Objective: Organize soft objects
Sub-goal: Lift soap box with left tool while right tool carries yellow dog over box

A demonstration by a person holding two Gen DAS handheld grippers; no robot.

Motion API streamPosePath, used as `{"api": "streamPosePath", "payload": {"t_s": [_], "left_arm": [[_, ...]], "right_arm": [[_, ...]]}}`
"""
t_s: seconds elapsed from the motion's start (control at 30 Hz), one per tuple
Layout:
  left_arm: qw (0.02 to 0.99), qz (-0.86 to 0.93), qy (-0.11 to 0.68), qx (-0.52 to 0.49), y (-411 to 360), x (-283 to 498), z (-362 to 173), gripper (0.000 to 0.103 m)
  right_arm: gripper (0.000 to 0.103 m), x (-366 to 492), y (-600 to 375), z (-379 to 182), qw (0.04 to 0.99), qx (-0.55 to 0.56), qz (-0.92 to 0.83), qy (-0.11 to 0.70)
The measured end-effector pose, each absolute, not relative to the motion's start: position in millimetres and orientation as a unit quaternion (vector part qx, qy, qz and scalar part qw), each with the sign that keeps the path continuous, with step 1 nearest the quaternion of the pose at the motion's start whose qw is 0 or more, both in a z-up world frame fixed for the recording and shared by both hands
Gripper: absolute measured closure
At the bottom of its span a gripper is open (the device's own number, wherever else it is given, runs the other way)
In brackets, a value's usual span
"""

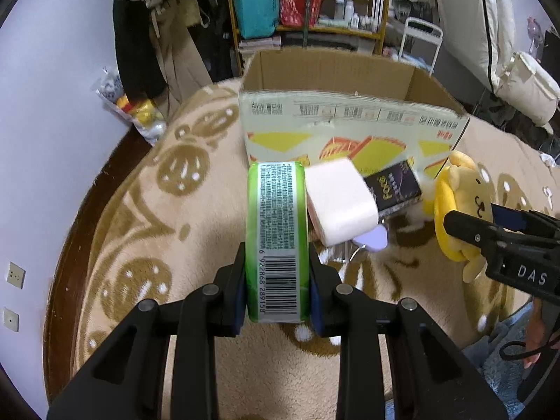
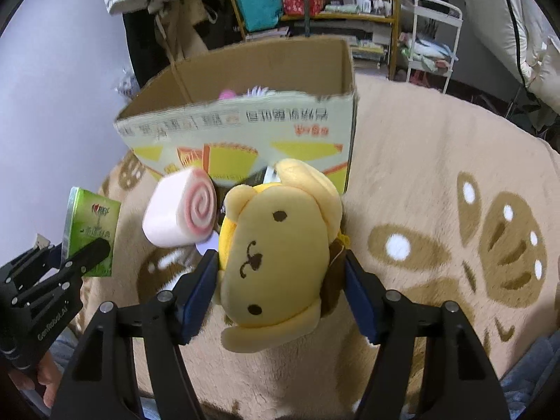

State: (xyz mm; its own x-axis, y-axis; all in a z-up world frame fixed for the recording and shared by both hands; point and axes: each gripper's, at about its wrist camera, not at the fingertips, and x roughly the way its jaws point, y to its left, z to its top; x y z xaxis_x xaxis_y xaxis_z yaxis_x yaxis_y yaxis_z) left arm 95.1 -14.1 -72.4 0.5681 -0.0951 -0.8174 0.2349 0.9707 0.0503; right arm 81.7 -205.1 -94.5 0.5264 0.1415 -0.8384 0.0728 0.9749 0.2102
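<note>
Plush dog (image 2: 280, 252): centre of your right wrist view, raised off the blanket (image 2: 437, 161), face toward the lens.
Right gripper (image 2: 280, 294): clamped on the plush; left pad presses its cheek, right pad contact is partly hidden.
Green tissue pack (image 1: 278, 241): centre of your left wrist view, gripped on edge.
Left gripper (image 1: 278, 294): jaws squeezed onto the pack's lower end.
Cardboard box (image 2: 245, 122): upper centre, open-topped, beyond both loads.
Swirl roll cushion (image 2: 182, 210): just before the box front, beside the dark packet (image 1: 392, 189).
Risk: your plush may slump or twist out if the hold is shallow.
Risk: either load could catch the box's torn front rim if you carry low.
</note>
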Motion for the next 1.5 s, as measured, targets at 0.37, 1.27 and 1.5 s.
{"api": "streamPosePath", "payload": {"t_s": [0.37,1.27,1.5], "left_arm": [[0.912,-0.1,0.39,0.081,-16.8,82.3,-45.9,0.075],[0.957,-0.125,0.236,0.111,-32.7,59.5,32.5,0.075],[0.962,-0.13,0.207,0.122,-45.4,85.6,53.1,0.075]], "right_arm": [[0.031,77.4,-190.9,-67.1,0.906,0.082,0.001,0.416],[0.031,70.7,-196.5,24.3,0.971,0.04,0.007,0.234],[0.031,88.5,-201.3,42.8,0.977,0.025,0.028,0.21]]}}
